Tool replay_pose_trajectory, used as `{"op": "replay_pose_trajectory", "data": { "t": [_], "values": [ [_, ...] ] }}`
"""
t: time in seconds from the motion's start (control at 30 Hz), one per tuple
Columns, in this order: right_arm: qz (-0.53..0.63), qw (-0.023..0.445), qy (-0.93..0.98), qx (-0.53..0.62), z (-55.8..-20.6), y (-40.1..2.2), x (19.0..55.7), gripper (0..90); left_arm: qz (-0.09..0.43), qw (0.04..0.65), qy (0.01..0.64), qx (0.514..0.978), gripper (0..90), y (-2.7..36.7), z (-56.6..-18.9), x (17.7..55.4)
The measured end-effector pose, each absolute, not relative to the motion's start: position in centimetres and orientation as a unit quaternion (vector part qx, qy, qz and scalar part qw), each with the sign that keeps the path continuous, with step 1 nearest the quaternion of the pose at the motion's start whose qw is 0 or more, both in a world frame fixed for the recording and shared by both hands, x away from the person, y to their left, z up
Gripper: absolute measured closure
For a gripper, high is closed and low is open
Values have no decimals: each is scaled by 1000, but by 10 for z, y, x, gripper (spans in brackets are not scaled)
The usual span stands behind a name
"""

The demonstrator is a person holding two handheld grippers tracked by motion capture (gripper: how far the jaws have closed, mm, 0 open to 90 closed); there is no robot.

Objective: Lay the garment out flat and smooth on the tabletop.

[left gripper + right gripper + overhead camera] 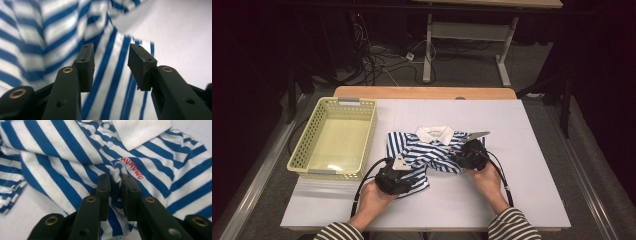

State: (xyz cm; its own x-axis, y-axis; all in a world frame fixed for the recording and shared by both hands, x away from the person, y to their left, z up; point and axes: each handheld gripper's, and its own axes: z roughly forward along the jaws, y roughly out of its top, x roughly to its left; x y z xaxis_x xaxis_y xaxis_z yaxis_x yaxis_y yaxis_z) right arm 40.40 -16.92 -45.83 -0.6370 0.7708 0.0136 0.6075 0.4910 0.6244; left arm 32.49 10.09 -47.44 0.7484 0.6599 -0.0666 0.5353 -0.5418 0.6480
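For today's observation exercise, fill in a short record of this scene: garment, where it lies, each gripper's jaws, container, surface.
garment: blue-and-white striped shirt with white collar and red lettering
where it lies: on the white table, right of the basket, not in it
left gripper: jaws apart over the striped cloth, nothing pinched
right gripper: jaws close together with a fold of the shirt between them
container: yellow basket, nothing inside
person: striped sleeves

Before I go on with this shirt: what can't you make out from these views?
- Shirt hem, high view: hidden under the left gripper.
- Right gripper, own view: fabric between the jaws; can't tell whether they pinch it.
- Far stripes, left gripper view: blurred.
- Basket floor: glare.
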Motion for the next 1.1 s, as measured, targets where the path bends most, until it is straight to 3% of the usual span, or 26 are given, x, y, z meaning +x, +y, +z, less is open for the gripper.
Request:
{"op": "replay_pose_trajectory", "data": {
  "t": [0.23,0.47,0.53,0.63,0.93,1.1],
  "values": [
    [345,142,845,384,-444,-187,371,718,84,326,352,873,523,101,-478,328],
    [363,123,853,354,-435,-191,342,750,88,315,349,878,507,98,-481,327],
    [355,128,860,342,-435,-187,336,794,89,316,348,878,507,98,-482,327],
    [341,141,868,332,-438,-180,337,833,89,318,347,877,506,98,-482,329],
    [331,84,890,303,-456,-148,333,839,87,320,347,877,496,98,-482,329],
    [324,97,887,316,-460,-140,347,832,88,317,345,879,494,98,-482,328]
  ]
}}
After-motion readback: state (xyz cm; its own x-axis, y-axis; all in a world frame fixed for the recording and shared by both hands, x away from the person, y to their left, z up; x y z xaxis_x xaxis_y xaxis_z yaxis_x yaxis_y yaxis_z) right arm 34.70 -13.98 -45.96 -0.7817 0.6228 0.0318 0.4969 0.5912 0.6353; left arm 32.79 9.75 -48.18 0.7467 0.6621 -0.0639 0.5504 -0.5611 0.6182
